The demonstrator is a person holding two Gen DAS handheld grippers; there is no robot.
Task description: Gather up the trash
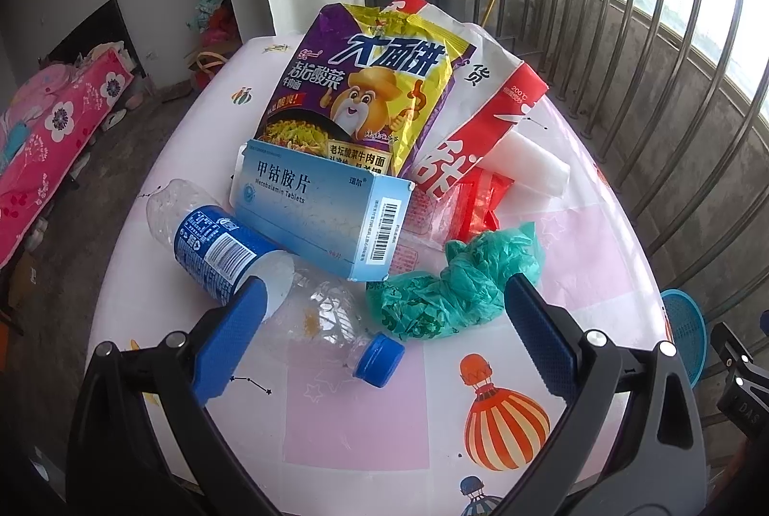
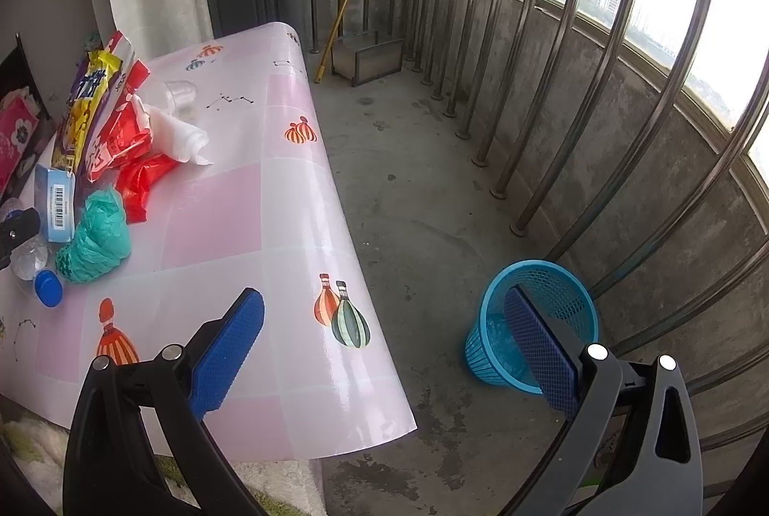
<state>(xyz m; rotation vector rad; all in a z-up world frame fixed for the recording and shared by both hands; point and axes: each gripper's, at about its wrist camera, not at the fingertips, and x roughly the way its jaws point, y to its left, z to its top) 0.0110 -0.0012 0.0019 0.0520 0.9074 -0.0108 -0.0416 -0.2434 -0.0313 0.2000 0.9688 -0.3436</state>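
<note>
Left gripper [image 1: 379,314] jaws wide apart, nothing held, low over the table [image 1: 355,424] with its pink balloon-print cover. Between the blue pads: crushed clear bottle with blue cap [image 1: 378,360], lying flat. At 1 o'clock of the cap, crumpled green plastic bag [image 1: 447,290], touching the right pad's tip. At 10 o'clock, blue-label bottle [image 1: 216,247] on its side, its white end just behind the left pad. Behind both, blue medicine box [image 1: 322,211] tilted over the bottles. Red plastic wrapper [image 1: 480,203] at 3 o'clock of the box. Farther, at 12 o'clock, purple-yellow noodle packet [image 1: 365,93] stands leaning, red-white bag [image 1: 480,117] behind it on the right, white roll [image 1: 533,165] beside that.

Right gripper [image 2: 384,343] jaws also apart, empty, off the table's right edge, over the concrete floor. Blue mesh basket [image 2: 567,290] on the floor at 3 o'clock of the table, near the railing [image 2: 552,83], right pad overlapping its rim in view. Trash pile sits at 10 o'clock in the right wrist view, well apart from the basket.
</note>
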